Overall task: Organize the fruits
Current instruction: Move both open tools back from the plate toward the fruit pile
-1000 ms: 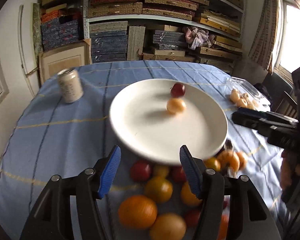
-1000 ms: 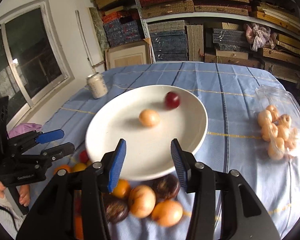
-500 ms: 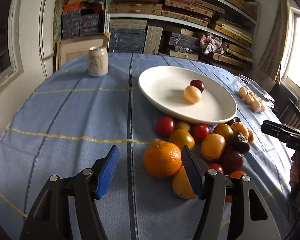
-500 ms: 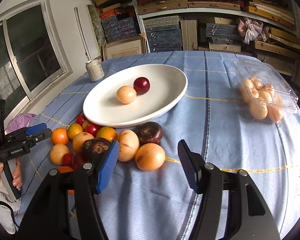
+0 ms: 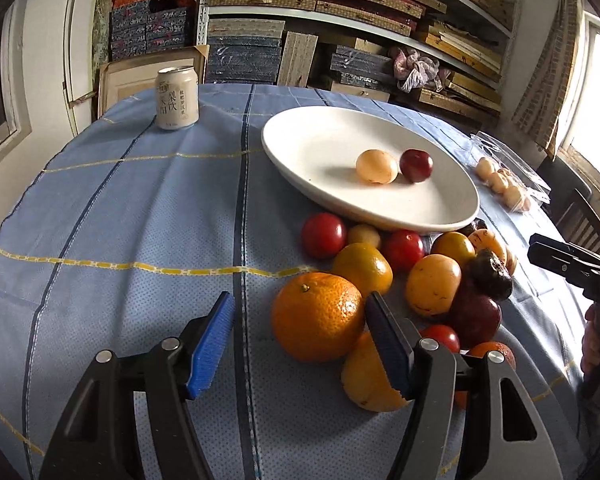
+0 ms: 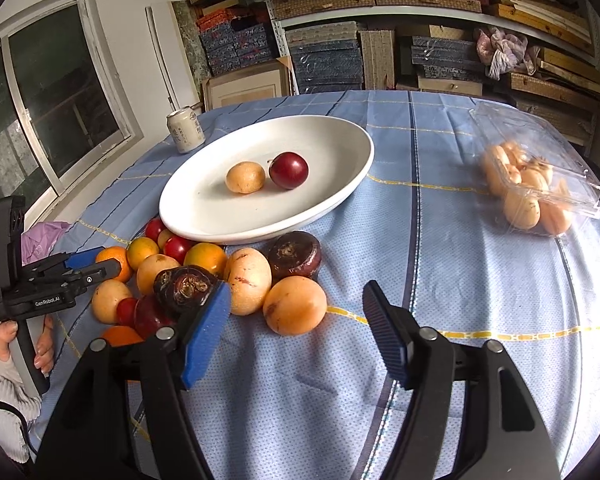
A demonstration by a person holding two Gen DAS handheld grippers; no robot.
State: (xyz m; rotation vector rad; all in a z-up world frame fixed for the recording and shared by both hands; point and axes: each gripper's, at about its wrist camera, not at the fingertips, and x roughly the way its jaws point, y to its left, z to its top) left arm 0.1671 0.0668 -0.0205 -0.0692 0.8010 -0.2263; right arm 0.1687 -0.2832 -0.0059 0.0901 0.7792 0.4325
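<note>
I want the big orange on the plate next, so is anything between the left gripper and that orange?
Nothing visible does. The left gripper is open, its jaws just widened, and the big orange lies right ahead between its fingers, untouched. Other fruit crowds its far side, toward the plate.

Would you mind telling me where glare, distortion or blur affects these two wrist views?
Left wrist view: window at right blown out white, shelves bowed by fisheye, fruit sharp. Right wrist view: clear plastic box slightly soft with sheen, plate crisp, dark vignette in corners.
</note>
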